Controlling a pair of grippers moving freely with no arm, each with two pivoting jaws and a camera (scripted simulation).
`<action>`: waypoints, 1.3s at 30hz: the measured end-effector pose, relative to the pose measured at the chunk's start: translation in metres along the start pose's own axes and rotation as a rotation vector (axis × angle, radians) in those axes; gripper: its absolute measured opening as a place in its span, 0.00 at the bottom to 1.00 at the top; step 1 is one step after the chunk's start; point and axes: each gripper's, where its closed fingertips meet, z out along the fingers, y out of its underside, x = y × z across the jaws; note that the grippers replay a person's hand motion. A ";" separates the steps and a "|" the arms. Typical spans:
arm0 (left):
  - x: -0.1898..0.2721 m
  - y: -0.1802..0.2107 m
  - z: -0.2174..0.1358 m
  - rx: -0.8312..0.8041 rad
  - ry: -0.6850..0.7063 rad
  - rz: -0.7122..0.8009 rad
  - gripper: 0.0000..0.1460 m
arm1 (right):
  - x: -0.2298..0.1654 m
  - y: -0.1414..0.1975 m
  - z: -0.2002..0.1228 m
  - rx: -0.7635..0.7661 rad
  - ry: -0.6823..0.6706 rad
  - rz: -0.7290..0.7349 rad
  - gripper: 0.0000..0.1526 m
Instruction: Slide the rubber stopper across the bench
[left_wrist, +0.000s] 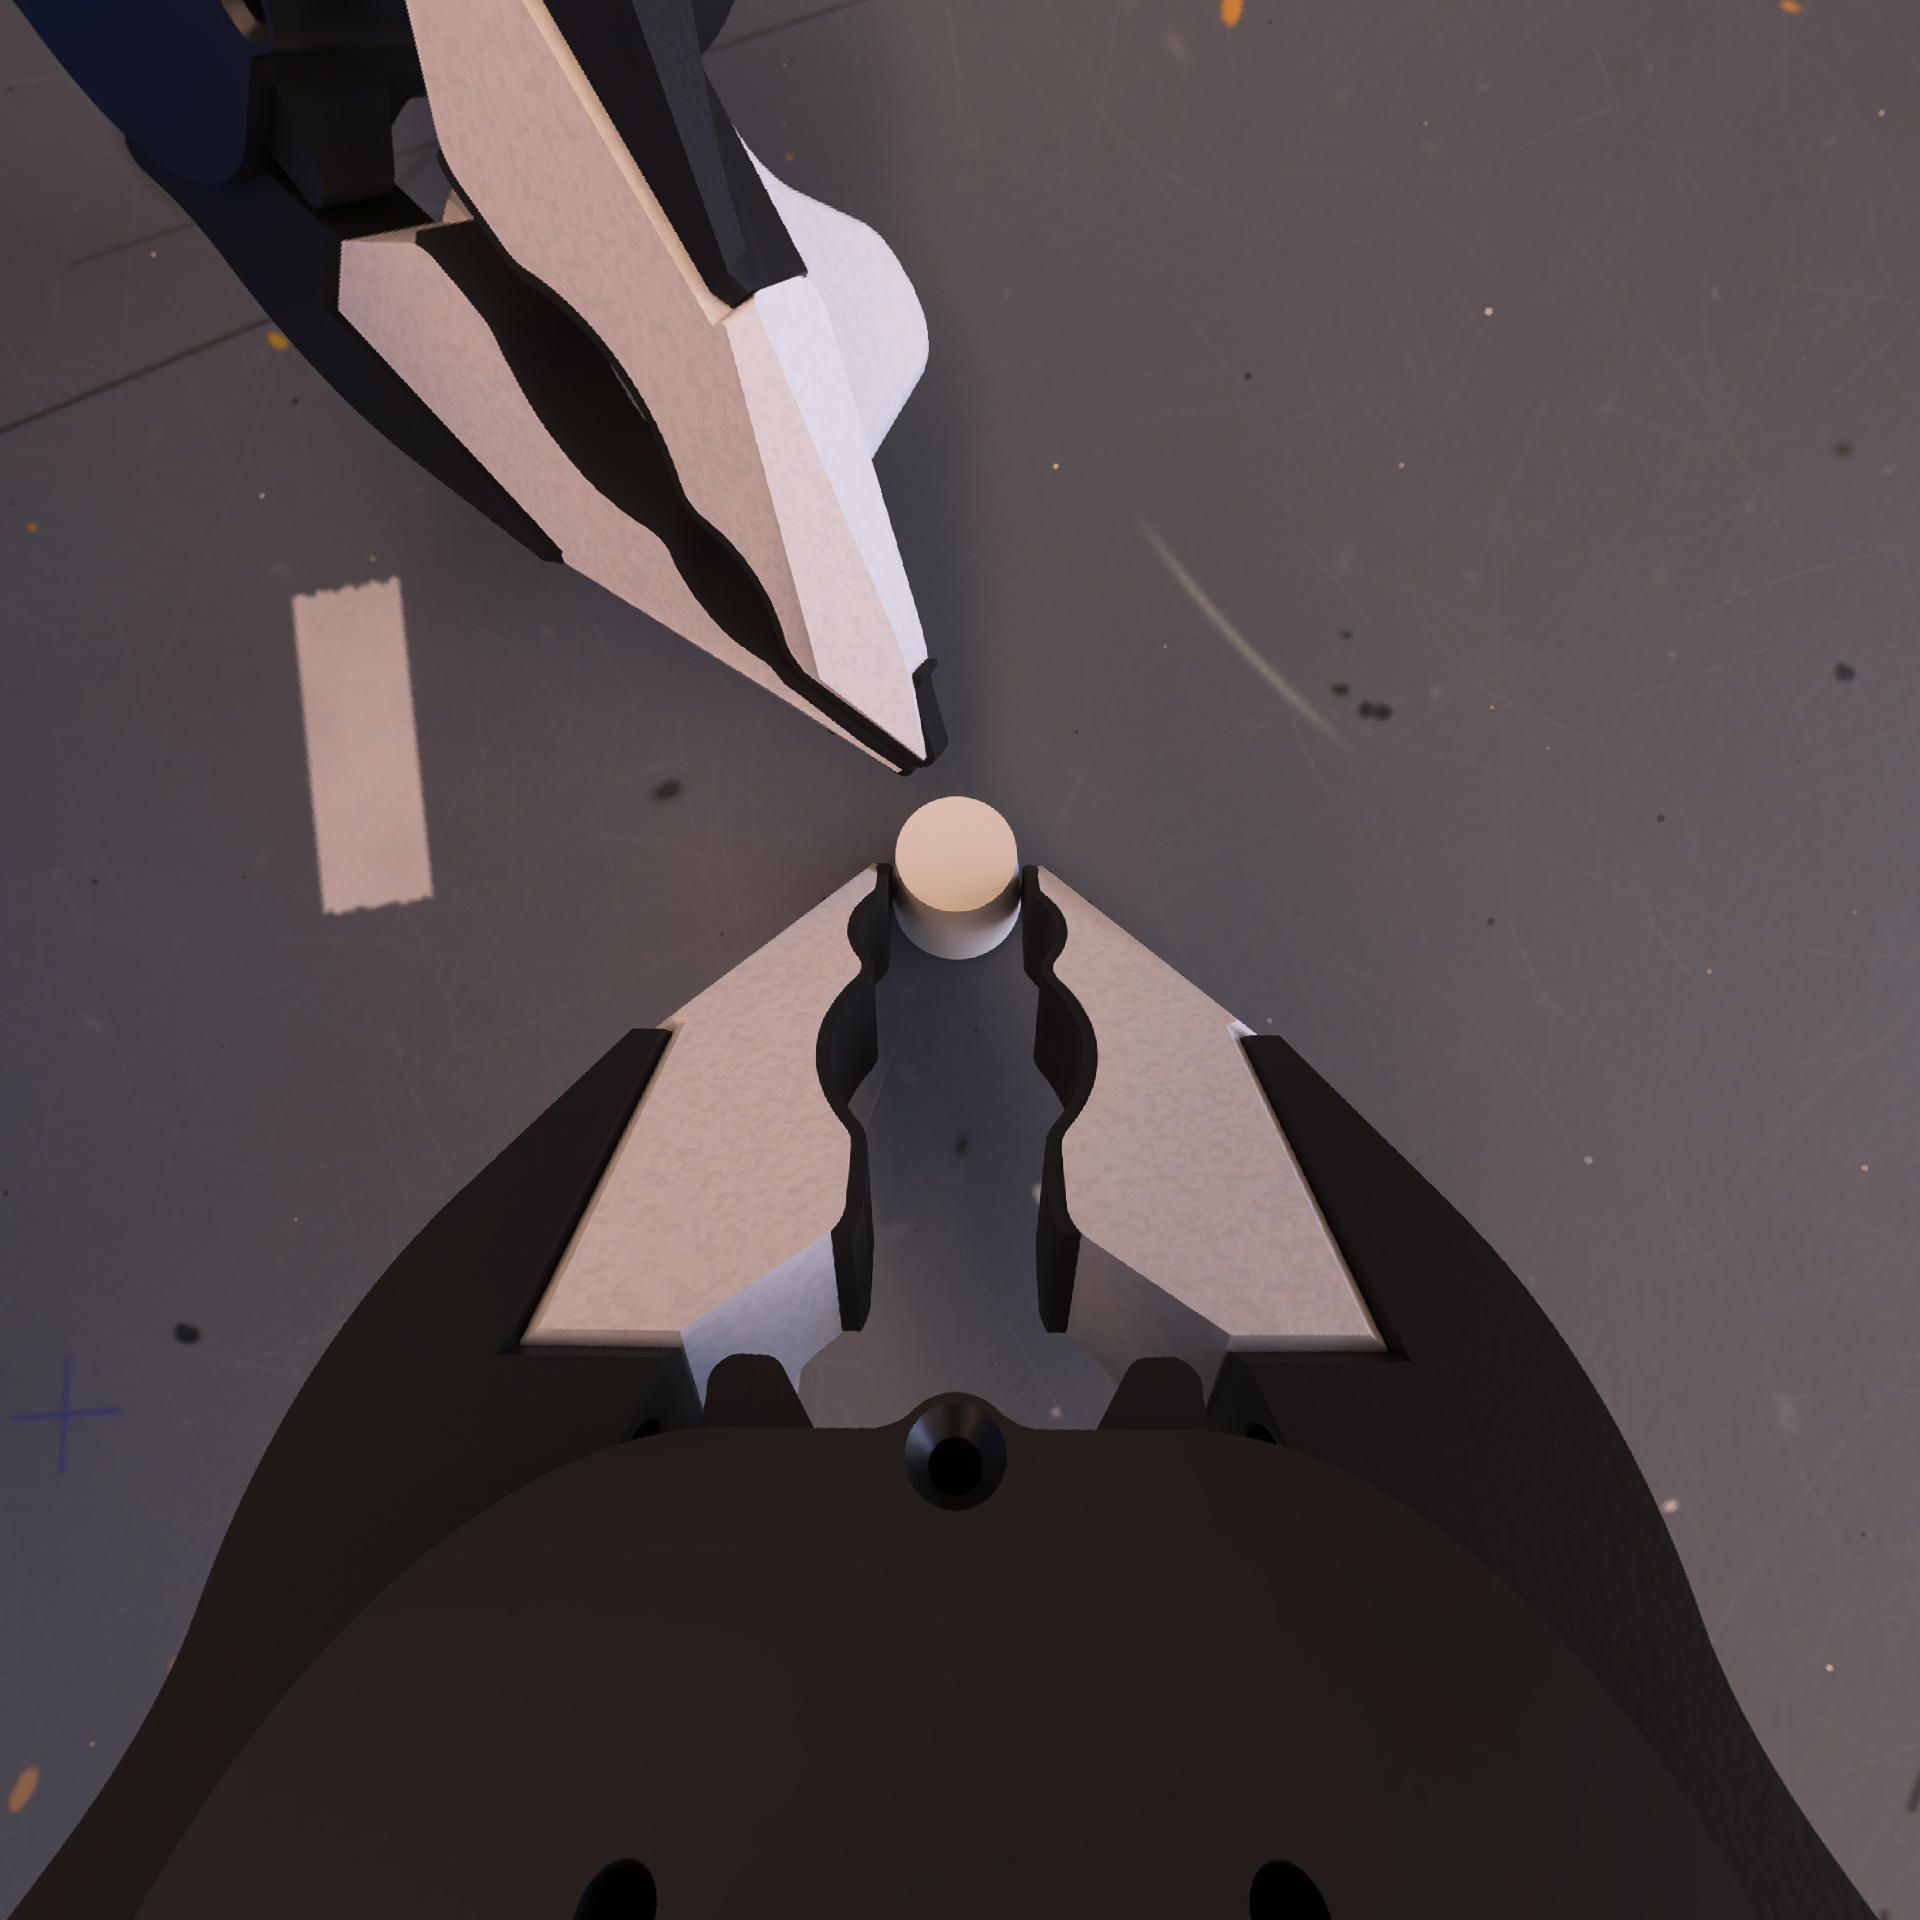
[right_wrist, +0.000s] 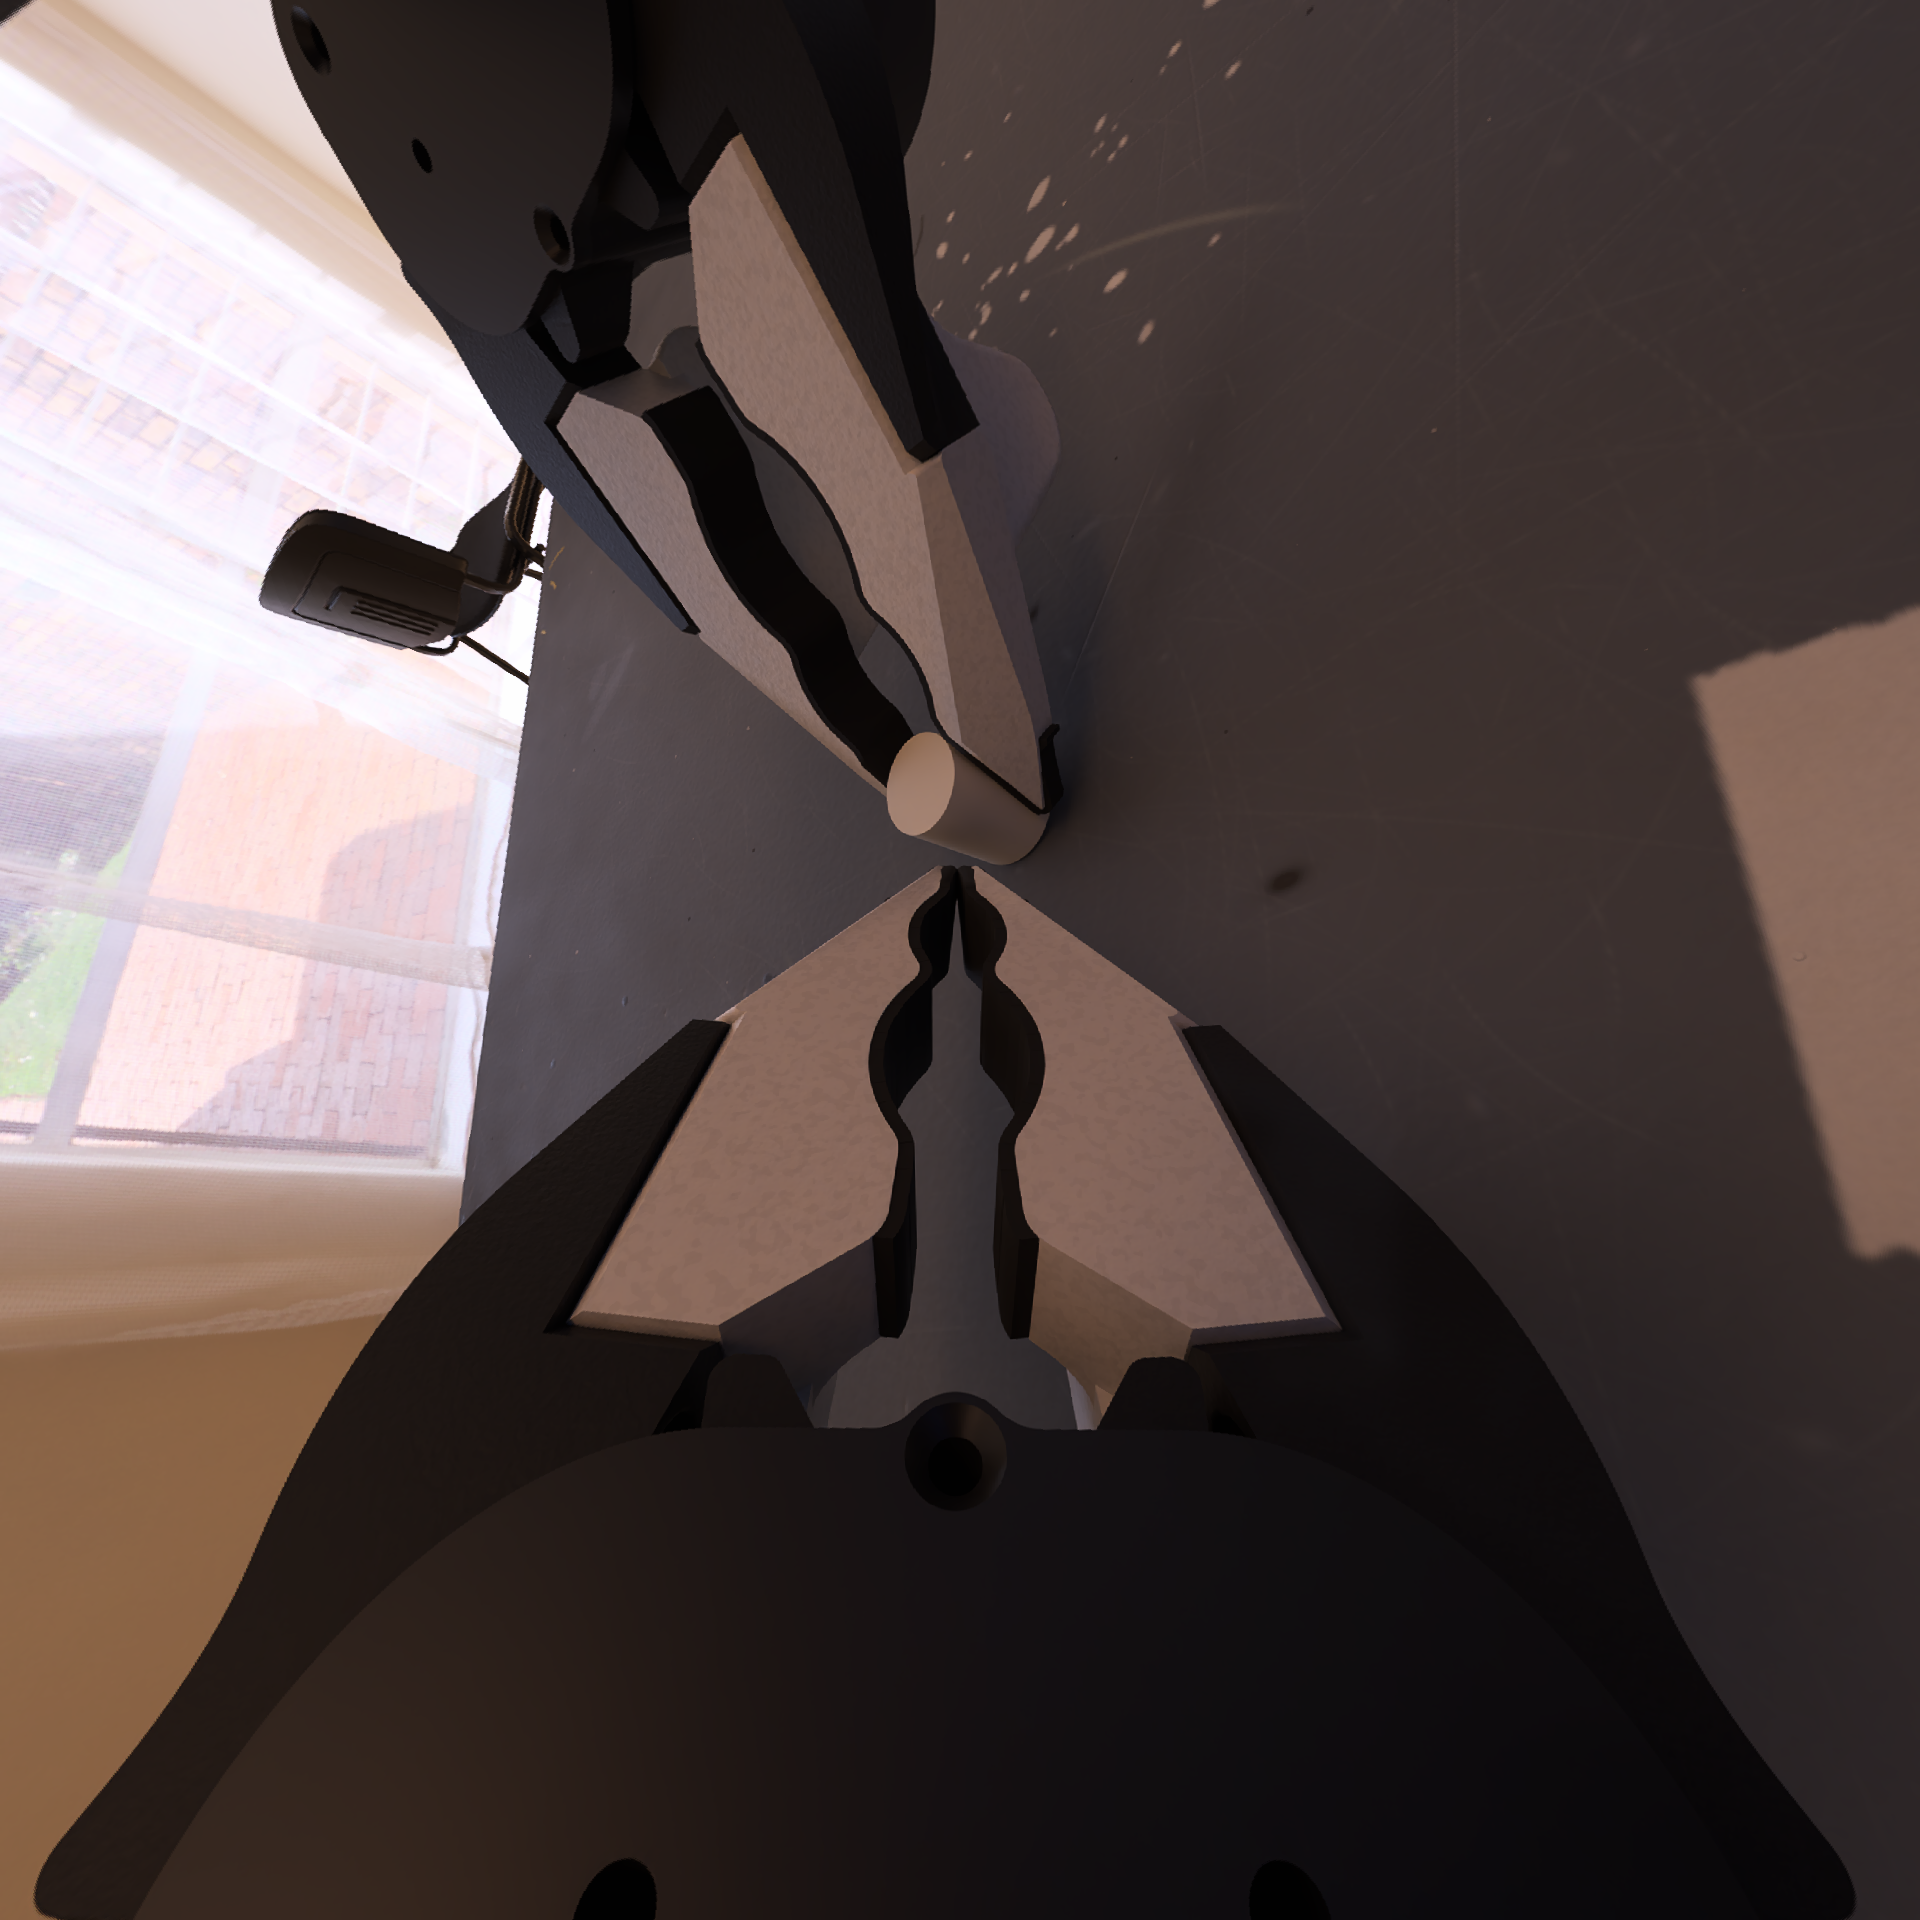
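Note:
A pale cream rubber stopper (left_wrist: 956, 857) stands upright on the dark grey bench (left_wrist: 1455, 831). My left gripper (left_wrist: 956, 883) is shut on it, one fingertip on each side near the tips. My right gripper (left_wrist: 920, 761) comes in from the upper left, shut and empty, its tips just short of the stopper's far side. In the right wrist view my right gripper (right_wrist: 958, 881) is shut just below the stopper (right_wrist: 935, 795), which sits between the left gripper's (right_wrist: 971, 790) fingers.
A strip of pale tape (left_wrist: 362, 746) lies on the bench left of the stopper and also shows in the right wrist view (right_wrist: 1818, 935). A small blue cross (left_wrist: 64, 1413) is marked lower left. A black clamped device (right_wrist: 364, 597) sits at the bench edge (right_wrist: 499, 935) by a window (right_wrist: 208, 779).

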 end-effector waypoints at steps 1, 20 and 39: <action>0.000 0.000 0.000 0.000 0.000 0.000 0.17 | 0.000 0.000 0.000 0.002 -0.002 0.000 0.00; 0.000 0.000 0.000 -0.002 0.001 0.000 0.17 | -0.001 0.000 -0.001 0.008 -0.001 -0.001 0.00; 0.000 0.000 0.000 -0.002 0.000 -0.002 0.17 | 0.000 0.001 -0.002 0.007 0.007 -0.002 0.00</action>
